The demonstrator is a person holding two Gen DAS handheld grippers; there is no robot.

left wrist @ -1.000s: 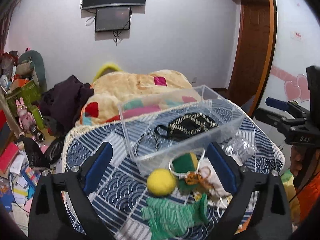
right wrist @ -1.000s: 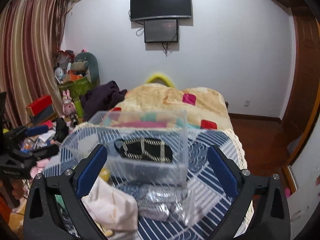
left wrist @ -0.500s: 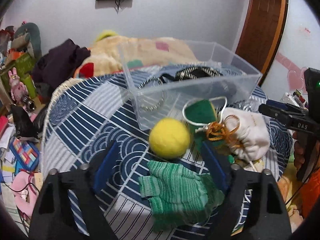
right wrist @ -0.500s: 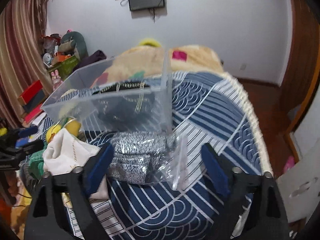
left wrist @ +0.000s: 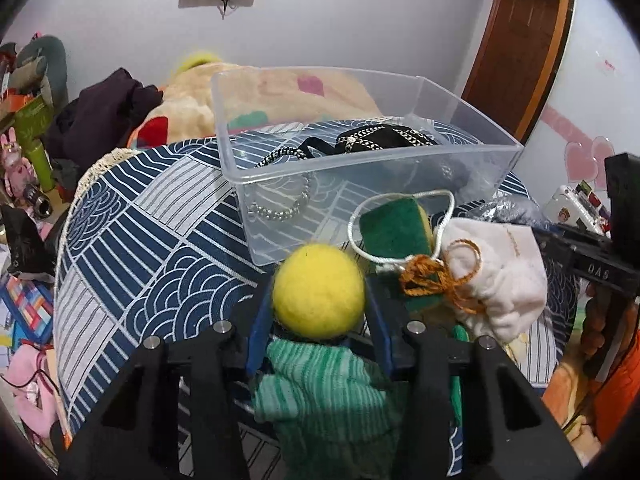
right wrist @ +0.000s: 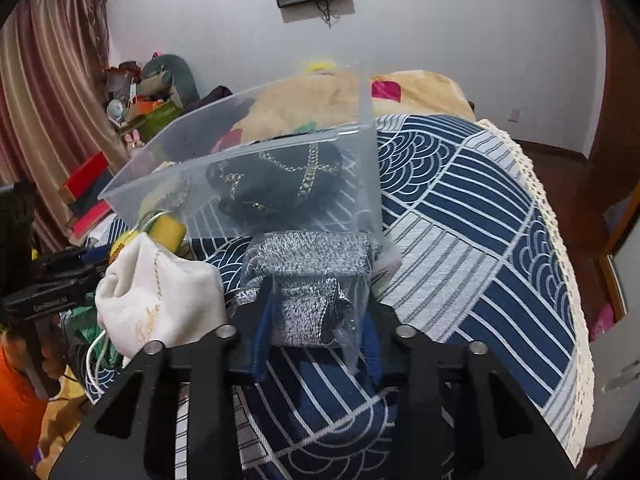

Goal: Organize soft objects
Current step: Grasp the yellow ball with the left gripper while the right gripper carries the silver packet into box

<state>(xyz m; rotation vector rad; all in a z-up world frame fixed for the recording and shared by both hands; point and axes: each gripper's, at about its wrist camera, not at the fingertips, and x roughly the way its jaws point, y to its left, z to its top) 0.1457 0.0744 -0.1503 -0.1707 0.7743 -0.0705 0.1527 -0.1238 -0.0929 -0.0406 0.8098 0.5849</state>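
1. My left gripper (left wrist: 319,300) has its blue pads pressed on the yellow felt ball (left wrist: 319,290), just before the clear bin (left wrist: 496,148).
2. My right gripper (right wrist: 316,320) pinches the bagged grey cloth (right wrist: 308,280).
3. Binned: a black chain-trimmed piece (left wrist: 380,140). Left out: green glove (left wrist: 320,384), sponge (left wrist: 394,232), white pouch (left wrist: 500,264).

Open blue patterned cloth (right wrist: 480,216) toward the bed's right edge and left edge. Blocked mid-bed by clear bin (left wrist: 360,168); white pouch (left wrist: 504,272), green sponge (left wrist: 396,232), green glove (left wrist: 320,384) crowding the near edge.
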